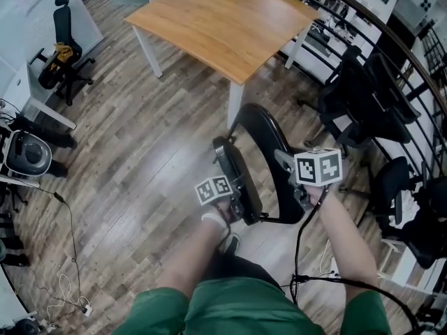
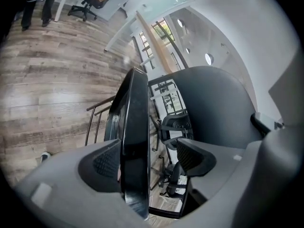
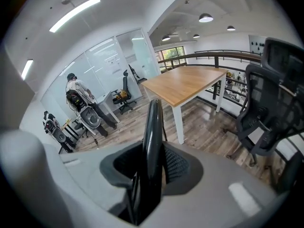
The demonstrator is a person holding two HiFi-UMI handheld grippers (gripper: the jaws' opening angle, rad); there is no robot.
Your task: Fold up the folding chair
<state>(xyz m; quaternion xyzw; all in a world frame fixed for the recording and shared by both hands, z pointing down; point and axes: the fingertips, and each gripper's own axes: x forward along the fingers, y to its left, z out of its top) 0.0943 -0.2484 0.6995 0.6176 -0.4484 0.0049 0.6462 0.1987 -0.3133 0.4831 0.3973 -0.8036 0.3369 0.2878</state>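
Note:
The black folding chair stands on the wood floor in front of me. Its seat point(image 1: 236, 176) is tipped up on edge beside the curved backrest point(image 1: 269, 135). My left gripper point(image 1: 234, 204) straddles the seat's edge point(image 2: 135, 141). The seat lies against the left pad point(image 2: 107, 163), and a gap shows before the right pad, so the jaws stand open. My right gripper point(image 1: 297, 190) is shut on the backrest's thin edge point(image 3: 153, 127), with both pads pressed to it.
A wooden table point(image 1: 230, 19) with white legs stands just beyond the chair. Black office chairs point(image 1: 363, 96) and a railing crowd the right side. Another office chair point(image 1: 63, 40) and equipment sit at the left, with cables point(image 1: 70, 285) on the floor. My shoe point(image 1: 218, 222) is beside the chair.

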